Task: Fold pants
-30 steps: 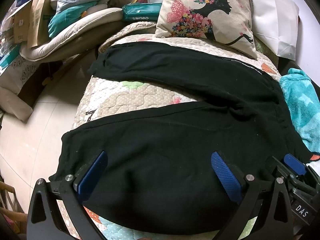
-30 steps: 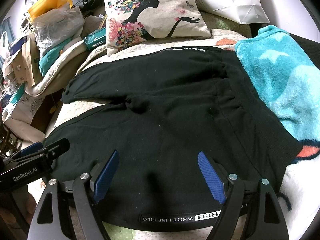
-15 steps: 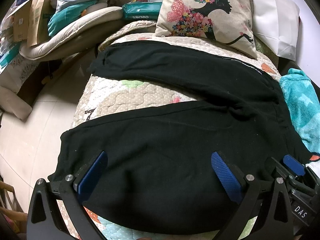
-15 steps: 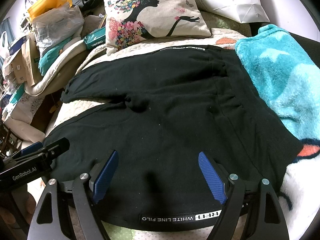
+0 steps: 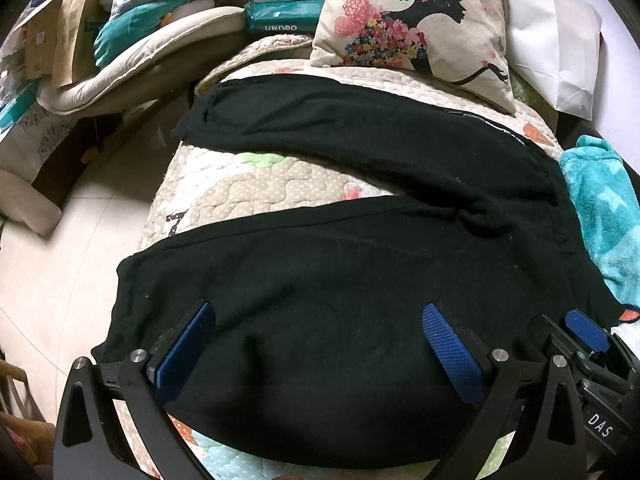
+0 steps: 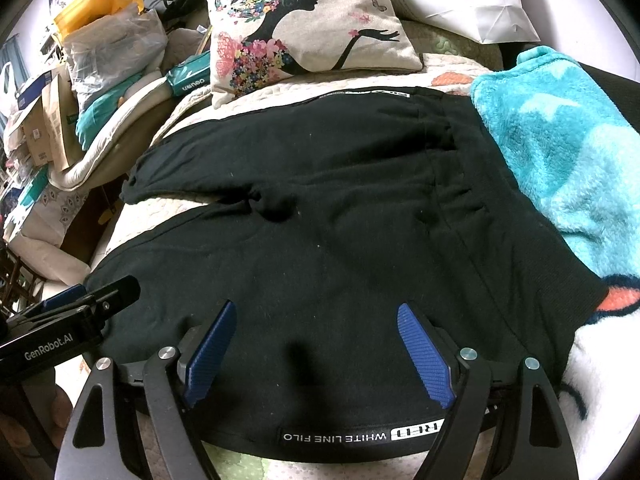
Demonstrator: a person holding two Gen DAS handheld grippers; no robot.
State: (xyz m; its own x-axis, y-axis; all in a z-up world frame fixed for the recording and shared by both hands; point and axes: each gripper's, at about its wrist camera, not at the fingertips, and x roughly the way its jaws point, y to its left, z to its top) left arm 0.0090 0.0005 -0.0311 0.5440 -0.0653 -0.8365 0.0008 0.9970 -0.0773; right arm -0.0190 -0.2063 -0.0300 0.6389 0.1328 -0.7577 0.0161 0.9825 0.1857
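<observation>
On the quilted, pastel-patterned bed cover (image 5: pixel 256 192), black soft-knit jogger pants (image 6: pixel 340 220) lie flat, unfolded, legs splayed in a V toward the floor side, waistband beside a turquoise fleece blanket (image 6: pixel 560 152). The left gripper (image 5: pixel 316 344) hovers over the near leg, jaws wide, holding nothing. The right gripper (image 6: pixel 316 348) hovers over the near hip above the printed side stripe (image 6: pixel 360 436), jaws wide and empty. The fabric appears light, limp and non-slippery; it is likely to drape and bunch. Recommended hold: pinch the near leg's outer seam edge at cuff and hip together.

Black hand-held gripper (image 6: pixel 316 354) frames, ribbed blue pads (image 6: pixel 425 354), silver screws
</observation>
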